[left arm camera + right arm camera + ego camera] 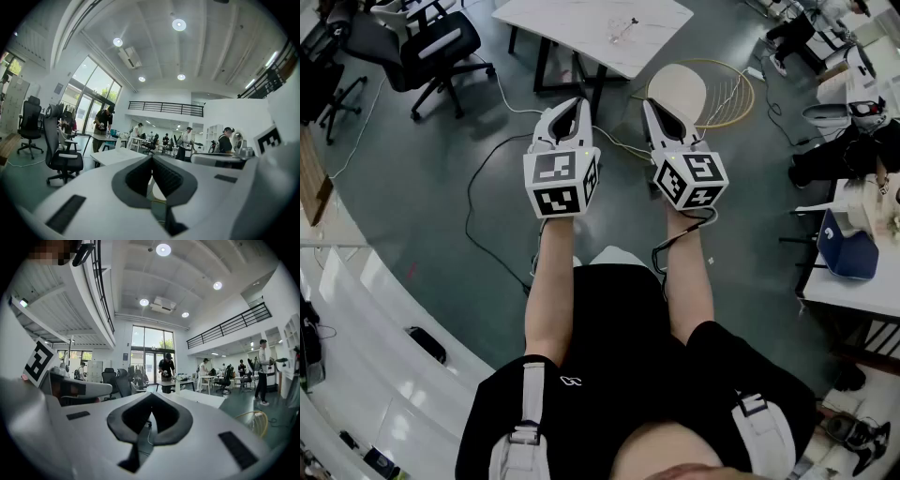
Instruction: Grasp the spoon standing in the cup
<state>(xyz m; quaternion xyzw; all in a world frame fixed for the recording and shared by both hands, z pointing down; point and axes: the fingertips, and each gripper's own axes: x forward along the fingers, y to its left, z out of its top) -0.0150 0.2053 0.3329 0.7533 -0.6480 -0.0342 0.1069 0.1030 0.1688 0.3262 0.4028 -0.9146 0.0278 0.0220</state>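
Note:
Both grippers are held out side by side above the grey floor, with nothing in them. My left gripper point(578, 106) is shut, and its dark pads point(140, 176) meet at the tip in the left gripper view. My right gripper point(650, 106) is shut too, its pads point(161, 416) touching in the right gripper view. Ahead stands a white table point(581, 23) with a small clear item point(623, 30) on it, too small to tell whether it is the cup. I cannot make out a spoon. The table top point(117, 154) shows just beyond the left jaws.
A black office chair point(427, 42) stands at the far left. A round white seat point(677, 89) and a yellow hoop point(733, 94) lie ahead on the right. Cables point(483, 178) trail over the floor. A curved white counter point(356, 319) runs along the left. Several people stand at distant desks.

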